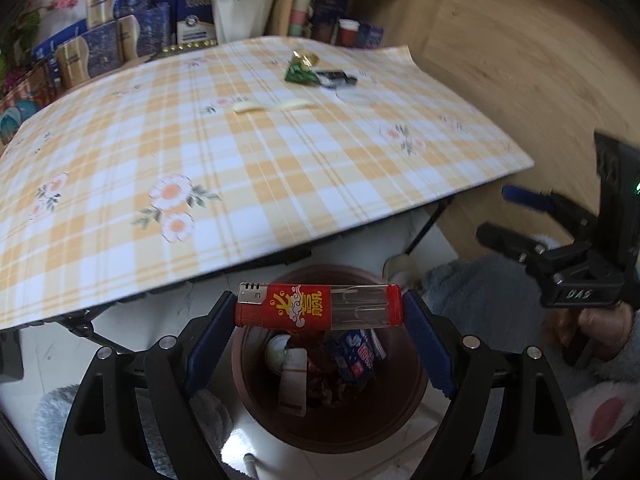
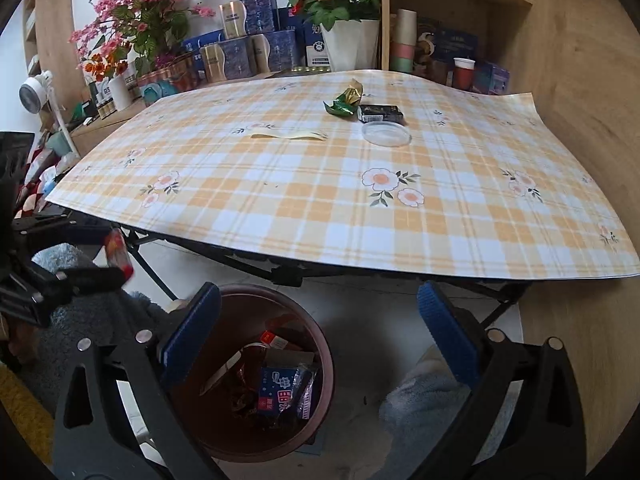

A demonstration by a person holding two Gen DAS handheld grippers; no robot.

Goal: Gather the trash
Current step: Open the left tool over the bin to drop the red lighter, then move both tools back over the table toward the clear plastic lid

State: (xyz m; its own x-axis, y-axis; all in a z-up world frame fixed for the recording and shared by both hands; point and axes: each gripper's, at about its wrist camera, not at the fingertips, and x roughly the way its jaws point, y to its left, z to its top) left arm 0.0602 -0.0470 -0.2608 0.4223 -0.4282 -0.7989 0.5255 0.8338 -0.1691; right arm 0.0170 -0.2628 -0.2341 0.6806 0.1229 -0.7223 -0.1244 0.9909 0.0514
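Observation:
My left gripper (image 1: 318,307) is shut on a red lighter (image 1: 320,306), held lengthwise between its blue pads. It hangs right above a brown bin (image 1: 404,388) that holds several wrappers. In the right wrist view my right gripper (image 2: 318,296) stands open with nothing between its fingers, just right of the bin (image 2: 248,312). On the checked tablecloth (image 2: 320,208) lie a green-gold wrapper (image 2: 344,100), a black box (image 2: 380,114), a clear lid (image 2: 386,134) and a pale strip (image 2: 288,135). The lighter (image 2: 118,254) also shows blurred at the left.
The bin stands on a white floor under the table's front edge, beside black folding legs (image 2: 280,272). Behind the table are blue boxes (image 2: 248,52), a white flower pot (image 2: 348,46) and a wooden shelf (image 2: 440,20). A person's fuzzy grey sleeve (image 1: 472,288) is close by.

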